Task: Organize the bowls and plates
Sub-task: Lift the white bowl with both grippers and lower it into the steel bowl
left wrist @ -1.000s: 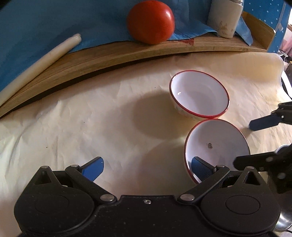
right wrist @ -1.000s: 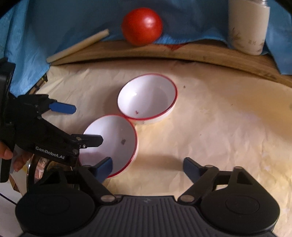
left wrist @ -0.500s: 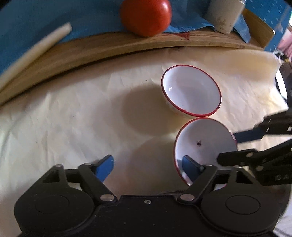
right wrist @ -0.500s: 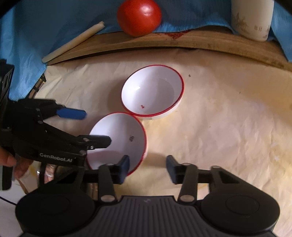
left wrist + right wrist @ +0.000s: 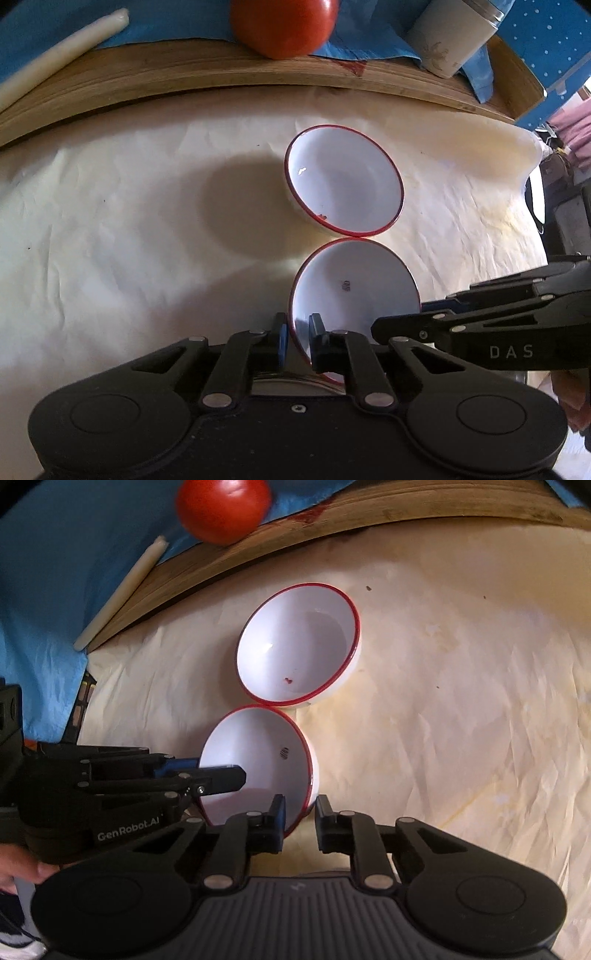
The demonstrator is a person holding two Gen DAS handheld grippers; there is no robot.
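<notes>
Both tools have closed in since the earlier frames, when their fingers stood wide apart; now each pinches the rim of the near bowl (image 5: 354, 288). Seen from the left wrist view, the left tool (image 5: 297, 338) has its two fingers drawn nearly together, one blue pad outside the bowl's red rim and one inside, clamped on the rim's near left edge. Seen from the right wrist view, the right tool (image 5: 300, 818) likewise has its fingers brought close, one inside the bowl and one outside, straddling the near right edge of the same bowl's rim (image 5: 258, 764); contact looks likely but a thin gap on the outer finger cannot be ruled out. That bowl is white with a red rim and a small dark mark inside, tilted up toward the cameras, and its far edge touches a second white, red-rimmed bowl (image 5: 343, 181) sitting just behind it on the counter (image 5: 110, 221), which is covered in creased cream paper. In the right wrist view the left tool reaches in from the left side, level and pointing across the bowl, with part of the person's hand (image 5: 18, 864) gripping its handle at the frame's edge. Along the back runs a curved wooden board (image 5: 184, 77) under a blue cloth (image 5: 166, 18), carrying a red tomato (image 5: 284, 26), a pale stick (image 5: 62, 51) and a white cup (image 5: 450, 37).
</notes>
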